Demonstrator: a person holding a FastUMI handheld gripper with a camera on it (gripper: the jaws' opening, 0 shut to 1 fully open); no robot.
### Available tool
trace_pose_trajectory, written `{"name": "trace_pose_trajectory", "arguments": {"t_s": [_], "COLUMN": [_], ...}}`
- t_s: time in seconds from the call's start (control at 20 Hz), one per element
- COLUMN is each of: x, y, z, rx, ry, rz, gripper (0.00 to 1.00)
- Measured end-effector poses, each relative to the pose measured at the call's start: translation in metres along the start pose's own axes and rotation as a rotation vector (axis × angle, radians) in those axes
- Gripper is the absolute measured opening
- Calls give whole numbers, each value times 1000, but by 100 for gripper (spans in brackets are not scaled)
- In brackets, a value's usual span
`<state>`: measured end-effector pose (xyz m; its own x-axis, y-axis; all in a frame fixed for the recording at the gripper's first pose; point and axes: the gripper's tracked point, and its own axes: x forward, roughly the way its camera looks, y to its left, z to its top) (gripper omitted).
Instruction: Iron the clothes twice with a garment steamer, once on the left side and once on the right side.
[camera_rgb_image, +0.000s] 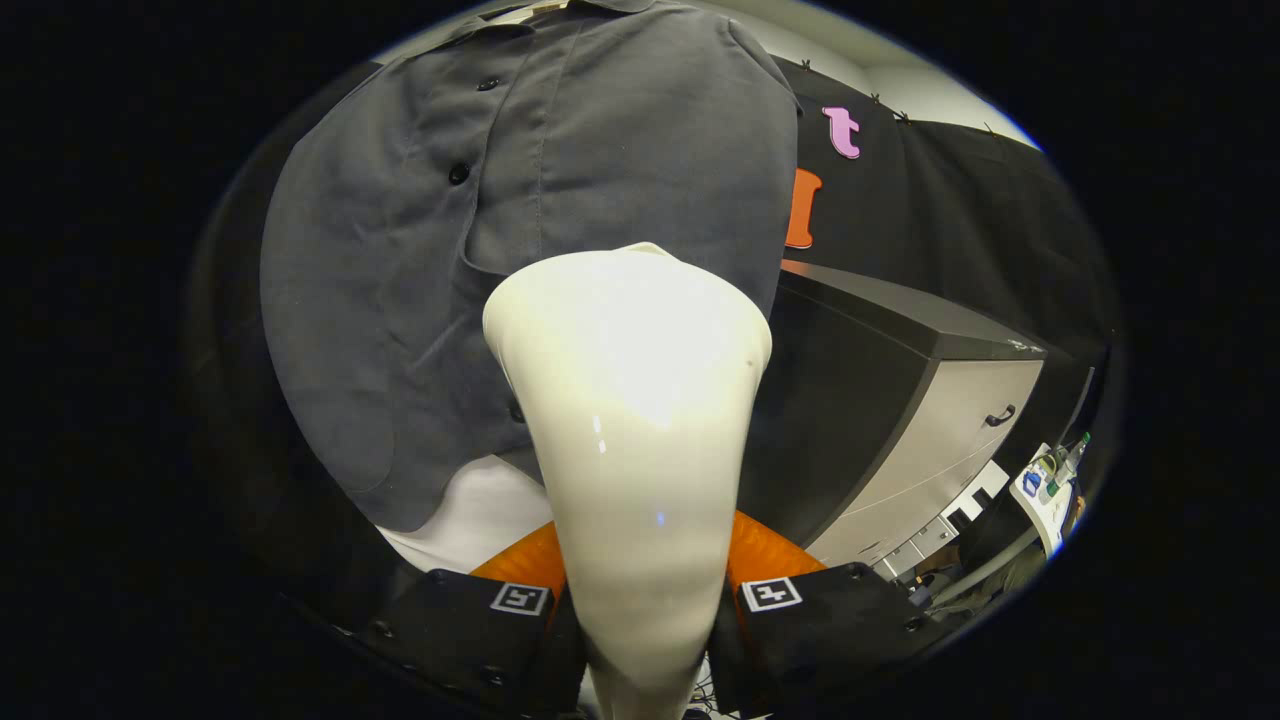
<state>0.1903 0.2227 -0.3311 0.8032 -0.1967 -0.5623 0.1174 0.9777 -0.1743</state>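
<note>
A dark grey button-up shirt (420, 260) hangs in front of me on the booth's black wall, over something white at its lower hem. A glossy white garment steamer (630, 400) stands up between my fingers, its wide head against the shirt's right half near the chest pocket. My gripper (640, 600) is shut on the steamer's narrow handle, one finger (500, 610) on each side. The steamer hides the shirt's lower middle.
A dark-topped cabinet (920, 420) with grey drawers and a handle stands to the right of the shirt. Beyond it, low on the right, lie small items including a green bottle (1070, 460) and cables.
</note>
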Motion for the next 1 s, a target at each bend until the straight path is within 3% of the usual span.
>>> {"name": "trace_pose_trajectory", "arguments": {"t_s": [0.2, 0.6, 1.0], "x": [-21, -78, -93], "y": [9, 61, 116], "z": [39, 186, 277], "rx": [-2, 19, 21], "ry": [-72, -341, -448], "rz": [20, 143, 228], "gripper": [56, 55, 55]}}
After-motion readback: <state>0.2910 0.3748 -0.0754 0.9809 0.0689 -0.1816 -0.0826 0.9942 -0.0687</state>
